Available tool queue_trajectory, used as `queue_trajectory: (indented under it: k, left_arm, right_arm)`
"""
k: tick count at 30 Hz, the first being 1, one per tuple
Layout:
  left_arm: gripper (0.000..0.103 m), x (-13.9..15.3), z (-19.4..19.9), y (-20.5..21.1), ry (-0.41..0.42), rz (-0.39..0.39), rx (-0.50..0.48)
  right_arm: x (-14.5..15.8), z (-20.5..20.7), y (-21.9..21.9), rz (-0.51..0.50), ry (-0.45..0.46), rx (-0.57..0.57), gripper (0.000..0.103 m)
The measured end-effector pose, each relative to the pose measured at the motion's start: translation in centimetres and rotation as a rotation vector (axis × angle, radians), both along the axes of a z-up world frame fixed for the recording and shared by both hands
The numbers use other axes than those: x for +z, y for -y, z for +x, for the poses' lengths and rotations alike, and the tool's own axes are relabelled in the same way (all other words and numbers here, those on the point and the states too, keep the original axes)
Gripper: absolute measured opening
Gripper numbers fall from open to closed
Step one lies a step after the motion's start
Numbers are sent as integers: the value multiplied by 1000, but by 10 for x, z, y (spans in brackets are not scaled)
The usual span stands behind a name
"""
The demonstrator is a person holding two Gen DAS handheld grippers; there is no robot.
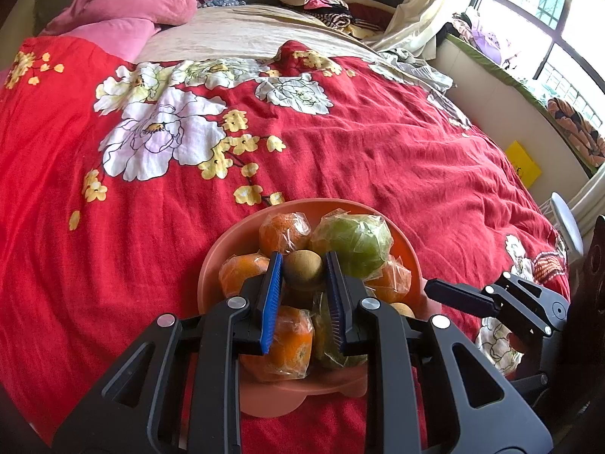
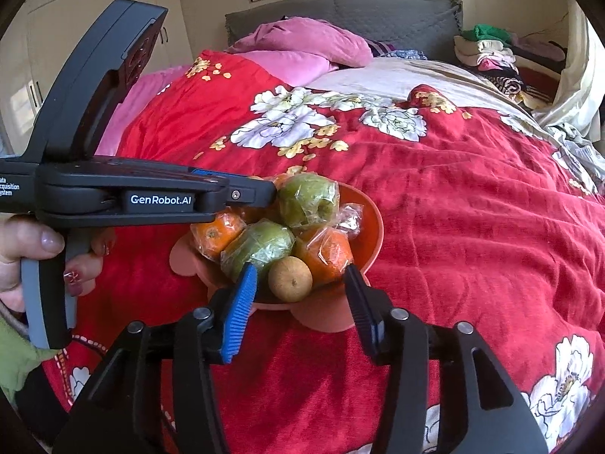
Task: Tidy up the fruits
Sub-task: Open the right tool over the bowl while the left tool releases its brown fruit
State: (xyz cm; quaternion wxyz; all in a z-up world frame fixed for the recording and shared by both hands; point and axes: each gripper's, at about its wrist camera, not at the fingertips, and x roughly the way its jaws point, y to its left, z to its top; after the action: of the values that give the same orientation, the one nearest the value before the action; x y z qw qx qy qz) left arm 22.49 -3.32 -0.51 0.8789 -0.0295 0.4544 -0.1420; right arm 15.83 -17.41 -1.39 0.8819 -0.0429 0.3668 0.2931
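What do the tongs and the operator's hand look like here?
Both tongs, left and right, are black linkages with silver pivot pins and ribbed blue pads. The left unit's side reads "GenRobot.AI". The hand has glittery red nail polish and a green sleeve.

1. The left wrist camera looks steeply down along its tongs (image 1: 302,261), close over the bowl (image 1: 211,265) on the bed (image 1: 378,151).
2. The right wrist camera faces the headboard (image 2: 340,11), near the same bowl (image 2: 372,227).
3. Both share bowl, bedspread and pillows.
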Motion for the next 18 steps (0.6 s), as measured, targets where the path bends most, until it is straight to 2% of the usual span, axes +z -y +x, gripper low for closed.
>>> queue_trajectory:
  k: [13,18]
  left_arm:
    - [16,1,-4,-3,1,-2,2]
    - [16,1,-3,-1,2,-4,2]
  right_arm:
    - [0,0,0,-5,5,-8,59]
    - [0,0,1,-6,5,-15,69]
